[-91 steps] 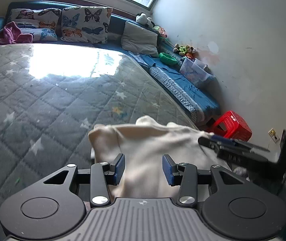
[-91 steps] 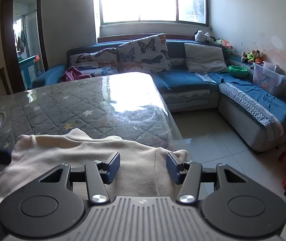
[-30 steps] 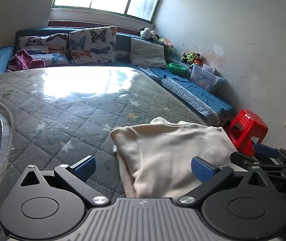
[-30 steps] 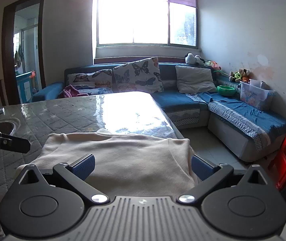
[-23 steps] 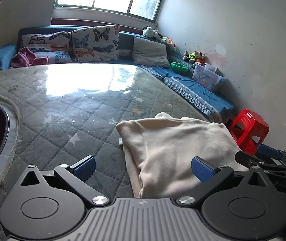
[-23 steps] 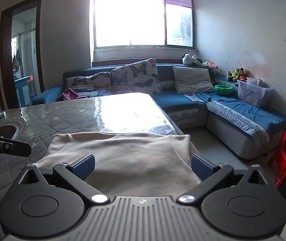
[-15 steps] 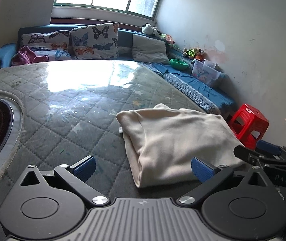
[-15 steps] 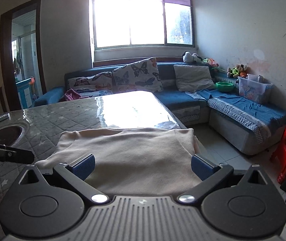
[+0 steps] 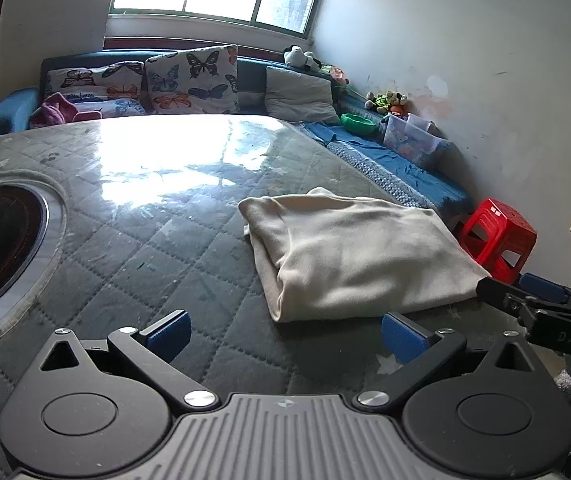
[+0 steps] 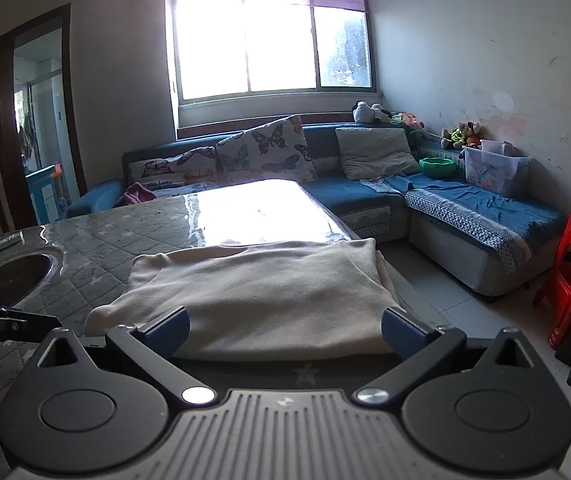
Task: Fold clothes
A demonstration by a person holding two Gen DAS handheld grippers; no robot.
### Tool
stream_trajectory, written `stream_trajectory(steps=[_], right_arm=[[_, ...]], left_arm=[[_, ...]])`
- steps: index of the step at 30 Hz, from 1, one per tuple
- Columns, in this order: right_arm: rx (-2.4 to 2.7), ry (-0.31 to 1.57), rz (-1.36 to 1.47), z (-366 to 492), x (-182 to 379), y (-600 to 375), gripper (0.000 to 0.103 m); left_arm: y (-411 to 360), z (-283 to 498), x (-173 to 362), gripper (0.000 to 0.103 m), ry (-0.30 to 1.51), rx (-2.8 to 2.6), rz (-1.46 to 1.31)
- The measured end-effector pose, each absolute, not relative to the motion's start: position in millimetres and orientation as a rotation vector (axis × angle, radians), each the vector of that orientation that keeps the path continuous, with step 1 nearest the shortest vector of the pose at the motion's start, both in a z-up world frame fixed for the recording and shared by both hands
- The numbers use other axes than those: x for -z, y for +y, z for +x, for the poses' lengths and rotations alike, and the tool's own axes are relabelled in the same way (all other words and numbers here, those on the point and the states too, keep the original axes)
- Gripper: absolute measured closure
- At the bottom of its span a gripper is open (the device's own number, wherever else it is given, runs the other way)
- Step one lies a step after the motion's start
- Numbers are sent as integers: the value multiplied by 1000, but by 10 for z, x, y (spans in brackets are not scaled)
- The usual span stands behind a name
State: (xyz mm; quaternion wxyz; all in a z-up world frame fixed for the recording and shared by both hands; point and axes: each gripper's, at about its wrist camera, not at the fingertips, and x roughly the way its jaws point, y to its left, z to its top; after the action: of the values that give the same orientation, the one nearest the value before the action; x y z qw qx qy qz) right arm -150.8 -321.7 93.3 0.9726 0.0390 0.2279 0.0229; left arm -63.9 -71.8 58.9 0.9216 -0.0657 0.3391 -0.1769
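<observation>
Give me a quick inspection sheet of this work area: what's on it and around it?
Surface: quilted grey table cover under glossy film; round inset burner at left.
Job's things: cream garment, folded, lying near the table's right edge.
Clutter: nothing seen.
Grippers: left gripper and right gripper, jaws wide apart, both empty.
Cables: nothing seen.
Surroundings: blue sofa, butterfly cushions, red stool, window.

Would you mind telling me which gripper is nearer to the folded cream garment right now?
Right. The right gripper sits at the cream garment's near edge, open jaws flanking it. The left gripper, also open, is back over bare table, the garment ahead to its right.
</observation>
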Motion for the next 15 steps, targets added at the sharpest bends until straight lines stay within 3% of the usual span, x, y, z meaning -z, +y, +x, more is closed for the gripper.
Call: stream_trajectory(steps=[15], right_arm=[[-62, 450, 94, -1762, -918, -3093, 0]], left_arm=[[-729, -874, -579, 0, 696, 349, -106]])
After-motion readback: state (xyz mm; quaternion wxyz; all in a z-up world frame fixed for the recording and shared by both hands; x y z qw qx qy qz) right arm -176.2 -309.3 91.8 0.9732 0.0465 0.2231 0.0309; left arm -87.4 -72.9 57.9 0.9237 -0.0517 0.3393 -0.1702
